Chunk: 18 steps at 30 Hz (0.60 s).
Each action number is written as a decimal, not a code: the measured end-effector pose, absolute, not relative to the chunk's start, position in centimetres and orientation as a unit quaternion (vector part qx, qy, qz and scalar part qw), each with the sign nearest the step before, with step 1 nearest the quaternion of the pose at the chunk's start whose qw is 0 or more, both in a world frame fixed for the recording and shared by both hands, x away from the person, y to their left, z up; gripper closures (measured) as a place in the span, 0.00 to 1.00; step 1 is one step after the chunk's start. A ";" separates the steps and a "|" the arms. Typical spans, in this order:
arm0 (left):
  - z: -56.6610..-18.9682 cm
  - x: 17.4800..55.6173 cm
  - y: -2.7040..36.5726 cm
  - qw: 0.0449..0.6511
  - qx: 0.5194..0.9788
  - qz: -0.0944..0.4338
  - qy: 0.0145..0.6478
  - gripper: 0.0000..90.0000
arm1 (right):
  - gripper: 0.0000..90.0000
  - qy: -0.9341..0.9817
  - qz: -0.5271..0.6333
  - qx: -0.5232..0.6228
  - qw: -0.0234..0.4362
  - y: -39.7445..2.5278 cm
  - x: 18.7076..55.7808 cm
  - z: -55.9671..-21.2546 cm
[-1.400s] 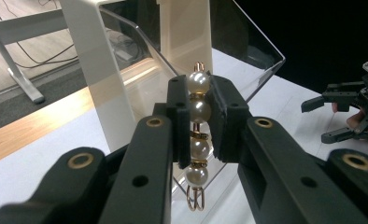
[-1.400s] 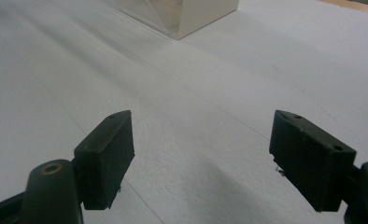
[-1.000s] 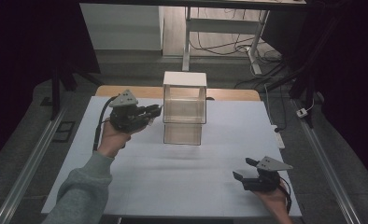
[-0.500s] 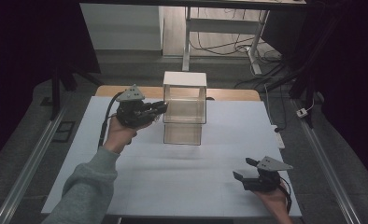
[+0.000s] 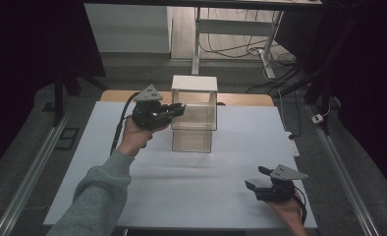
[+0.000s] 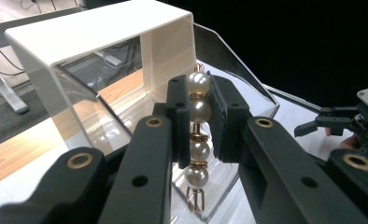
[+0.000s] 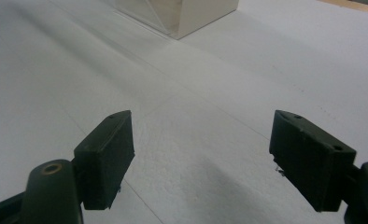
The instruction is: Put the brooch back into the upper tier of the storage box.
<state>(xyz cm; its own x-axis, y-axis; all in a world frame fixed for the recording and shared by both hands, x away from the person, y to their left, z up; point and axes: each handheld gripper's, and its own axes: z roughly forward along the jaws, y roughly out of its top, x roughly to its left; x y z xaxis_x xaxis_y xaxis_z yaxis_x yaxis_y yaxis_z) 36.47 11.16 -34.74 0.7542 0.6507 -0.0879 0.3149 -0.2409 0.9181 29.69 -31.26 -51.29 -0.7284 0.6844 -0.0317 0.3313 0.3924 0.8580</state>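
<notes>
Between the pads of the left claw [image 6: 200, 122]: pearl string [image 6: 198, 140], clamped, long axis upright along the jaws, gold clasp hanging below. Held raised at the left face of the clear stand [image 5: 194, 115], almost touching, white cap level with the claw. Stand lies straight ahead of the pearls. Right claw [image 5: 258, 181] spread wide, holding nothing, low over the tabletop [image 5: 191, 191], well apart from the stand. Left hand much nearer.

The person wears a grey knit sleeve [image 5: 100, 189] with a ribbed cuff on the left arm. Each black two-jaw gripper, left [image 6: 200, 116] and right [image 7: 201, 154], has flat rectangular pads, brass-ringed pivot screws, a grey three-cornered top plate [image 5: 149, 93] and a black trailing cable [image 5: 119, 129].
</notes>
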 end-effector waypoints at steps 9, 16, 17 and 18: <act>-34.5 37.4 10.2 0.529 0.770 0.160 0.319 0.87 | 0.24 0.811 0.455 0.313 0.194 -31.3 29.7 -51.3; -34.4 38.3 9.3 0.527 0.769 0.161 0.323 0.87 | 0.24 0.811 0.454 0.312 0.195 -31.3 29.7 -51.3; -34.4 38.5 9.2 0.526 0.770 0.161 0.323 0.87 | 0.24 0.811 0.452 0.314 0.197 -31.3 29.7 -51.3; -34.5 38.6 9.1 0.526 0.770 0.160 0.325 0.87 | 0.24 0.812 0.452 0.314 0.194 -31.4 29.7 -51.2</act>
<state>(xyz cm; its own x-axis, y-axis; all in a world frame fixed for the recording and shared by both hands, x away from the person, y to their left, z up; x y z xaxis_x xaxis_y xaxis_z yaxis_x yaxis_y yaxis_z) 38.56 9.07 -34.50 0.7373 0.6687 -0.0958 0.3327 -0.2361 0.9130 29.69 -31.35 -51.23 -0.7280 0.6848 -0.0320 0.3340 0.3951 0.8558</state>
